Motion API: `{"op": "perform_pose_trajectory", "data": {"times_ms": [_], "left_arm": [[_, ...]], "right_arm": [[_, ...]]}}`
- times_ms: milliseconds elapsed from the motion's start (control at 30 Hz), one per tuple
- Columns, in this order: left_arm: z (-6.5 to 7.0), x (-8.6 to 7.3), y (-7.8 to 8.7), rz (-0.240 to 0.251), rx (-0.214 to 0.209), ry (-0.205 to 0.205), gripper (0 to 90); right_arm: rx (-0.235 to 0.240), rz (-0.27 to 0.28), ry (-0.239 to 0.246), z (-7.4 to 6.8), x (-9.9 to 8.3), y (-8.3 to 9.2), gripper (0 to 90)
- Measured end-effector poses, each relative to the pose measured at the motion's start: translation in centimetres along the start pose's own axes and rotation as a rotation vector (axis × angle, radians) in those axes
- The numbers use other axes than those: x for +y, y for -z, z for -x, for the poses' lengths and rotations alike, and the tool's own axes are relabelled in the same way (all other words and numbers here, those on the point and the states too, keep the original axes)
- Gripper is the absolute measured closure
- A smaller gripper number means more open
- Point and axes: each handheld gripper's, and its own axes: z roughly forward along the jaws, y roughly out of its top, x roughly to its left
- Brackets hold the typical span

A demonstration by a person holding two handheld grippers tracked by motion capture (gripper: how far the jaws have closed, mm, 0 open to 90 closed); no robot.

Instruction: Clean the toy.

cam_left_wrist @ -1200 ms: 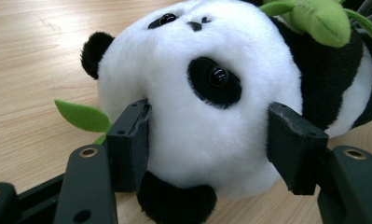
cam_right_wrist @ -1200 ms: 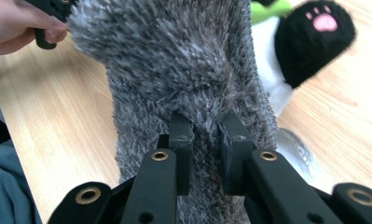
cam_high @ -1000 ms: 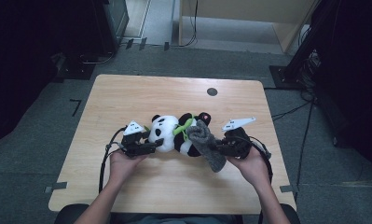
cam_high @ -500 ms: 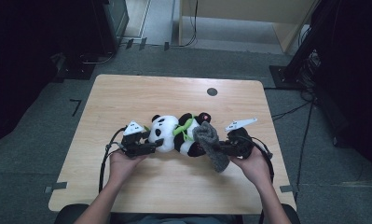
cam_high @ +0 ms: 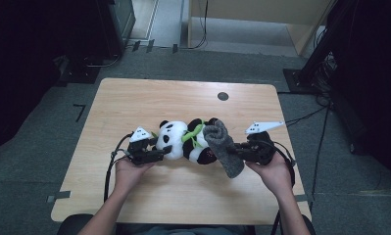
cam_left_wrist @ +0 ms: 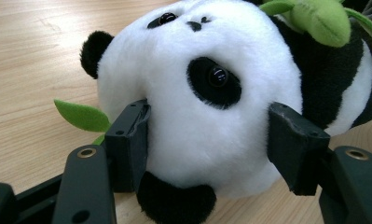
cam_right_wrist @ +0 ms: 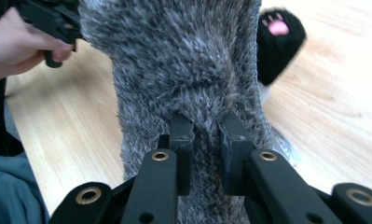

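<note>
Left tongs (cam_left_wrist: 207,135): jaws part open, pressed on both sides of the panda's head.
Right tongs (cam_right_wrist: 206,140): jaws almost closed, pinching a fold of the sock.
Panda (cam_high: 185,139): lies on its side on the surface (cam_high: 134,98), between the two tongs; head in the left tongs, feet near the right tongs.
Sock (cam_high: 224,147): grey and fuzzy, held up by the right tongs, its top touching the panda's feet.
Leaf (cam_left_wrist: 81,115): green, just beside the left tongs.
</note>
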Motion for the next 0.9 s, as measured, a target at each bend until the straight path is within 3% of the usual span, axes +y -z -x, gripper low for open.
{"op": "perform_pose_trajectory", "data": {"times_ms": [233,400,900], "left_arm": [[0.0,0.0,0.0,0.000,0.001,0.000,35.9],[0.0,0.0,0.0,0.000,-0.001,0.000,35.7],[-0.1,0.1,0.1,-0.009,-0.004,-0.010,34.1]], "right_arm": [[-0.029,-0.044,0.076,-2.1,1.3,-1.1,79.1],[-0.031,-0.069,0.083,-2.3,1.3,-2.0,79.2],[-0.054,-0.112,0.011,0.6,-1.0,-3.0,79.0]]}}
